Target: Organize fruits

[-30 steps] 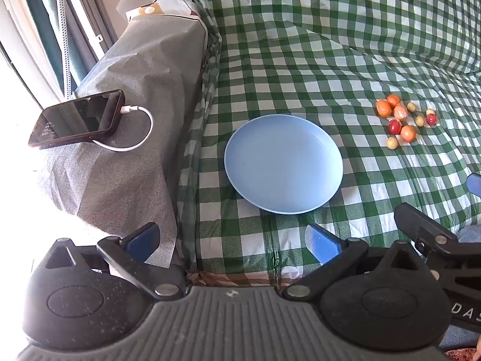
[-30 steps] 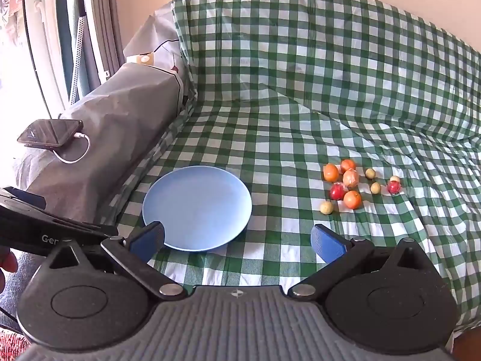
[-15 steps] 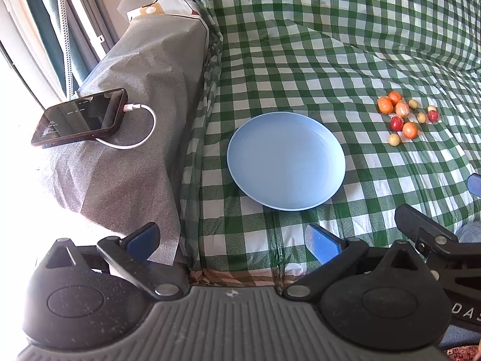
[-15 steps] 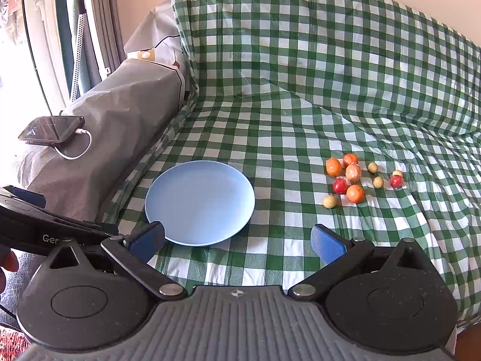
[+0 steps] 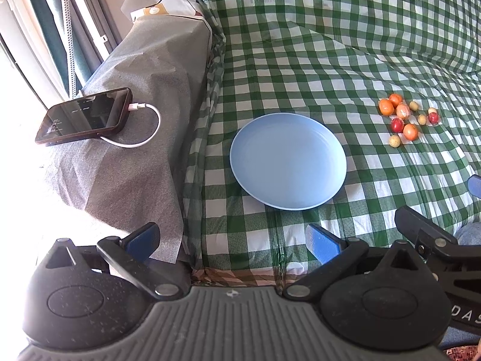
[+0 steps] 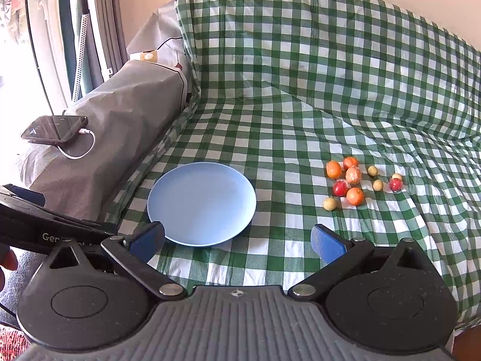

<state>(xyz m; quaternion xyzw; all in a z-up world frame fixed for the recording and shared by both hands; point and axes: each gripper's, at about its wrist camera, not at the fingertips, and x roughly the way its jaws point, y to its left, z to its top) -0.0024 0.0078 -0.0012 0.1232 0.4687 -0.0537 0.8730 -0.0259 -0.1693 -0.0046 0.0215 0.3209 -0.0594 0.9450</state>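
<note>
The round light-blue plate point(image 6: 201, 207) lay bare on the green-and-white checked cloth point(image 6: 300, 105). To its right, well apart, sat the cluster of small orange, red and pale-yellow fruits point(image 6: 354, 180). Left of the plate, a black phone point(image 5: 84, 115) with a white cable rested on a grey-covered armrest point(image 5: 144, 69). The left gripper point(image 5: 231, 240) and right gripper point(image 6: 237, 242) hung near the plate's front edge, jaws spread and holding nothing.

Blue plate point(image 6: 201, 198) on green-white checked cloth point(image 6: 300, 114).
</note>
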